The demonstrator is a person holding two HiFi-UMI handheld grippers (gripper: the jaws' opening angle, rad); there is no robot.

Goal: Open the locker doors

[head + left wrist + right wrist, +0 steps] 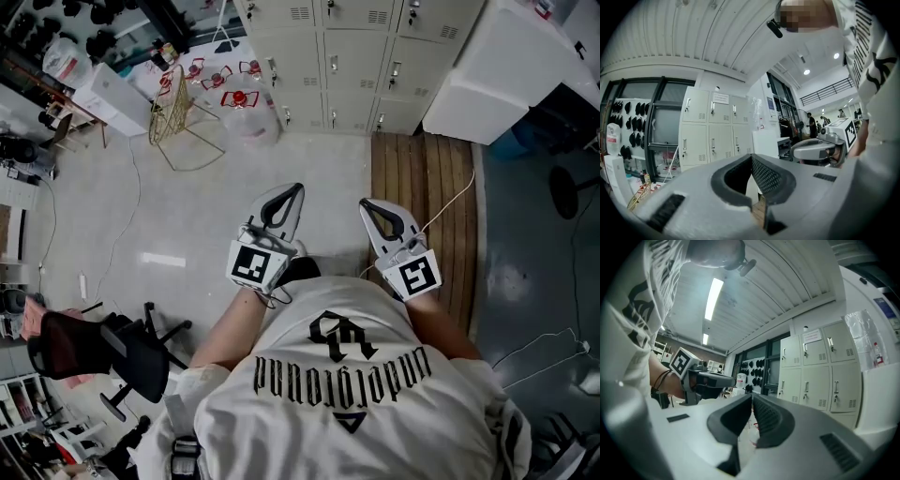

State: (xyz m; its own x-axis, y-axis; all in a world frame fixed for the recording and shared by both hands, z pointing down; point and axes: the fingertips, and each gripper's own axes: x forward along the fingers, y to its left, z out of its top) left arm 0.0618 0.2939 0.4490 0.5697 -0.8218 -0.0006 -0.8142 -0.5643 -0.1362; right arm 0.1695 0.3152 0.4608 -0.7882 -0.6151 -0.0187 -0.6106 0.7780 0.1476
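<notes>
A pale floor (234, 187) stretches ahead of you to the bank of lockers (347, 56) at twelve o'clock, where every door you can see is closed. The lockers are well apart from both tools. Your left hand-held gripper (296, 190) at eleven o'clock and your right hand-held gripper (366, 204) at one o'clock point towards them side by side, each with its jaws pressed together on nothing.

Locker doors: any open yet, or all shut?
All shut. Every visible door on the lockers sits flush in the head view and both gripper views.
</notes>
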